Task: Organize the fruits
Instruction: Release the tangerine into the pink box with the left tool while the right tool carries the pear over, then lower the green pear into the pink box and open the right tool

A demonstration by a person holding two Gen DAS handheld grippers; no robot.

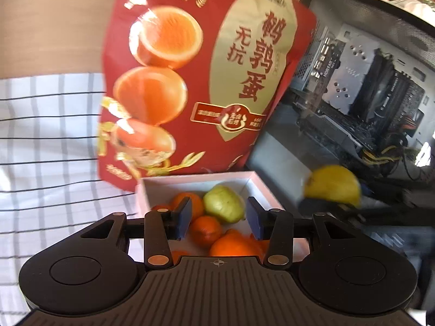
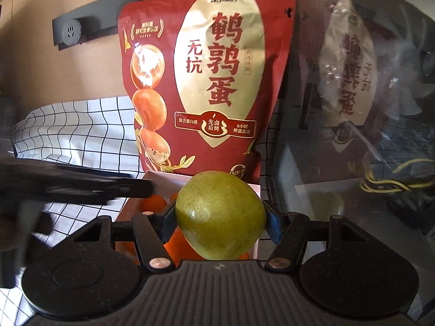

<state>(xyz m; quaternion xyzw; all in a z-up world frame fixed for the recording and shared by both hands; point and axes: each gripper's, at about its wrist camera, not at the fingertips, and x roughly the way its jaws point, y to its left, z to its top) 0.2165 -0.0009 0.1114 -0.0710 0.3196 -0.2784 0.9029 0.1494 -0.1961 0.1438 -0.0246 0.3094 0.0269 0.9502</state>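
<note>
A white box holds several oranges and a green pear. My left gripper hovers open over the box; its blue pads touch no fruit. In the right wrist view my right gripper is shut on a second green pear, pads pressed on both its sides, just above the box. The oranges show beneath. The left wrist view also shows that held pear at the right. The left gripper's fingers appear as a dark blur at the left.
A tall red snack bag stands right behind the box. A computer case with a glass side panel stands to the right. A white checked cloth covers the table. A wall socket sits on the back wall.
</note>
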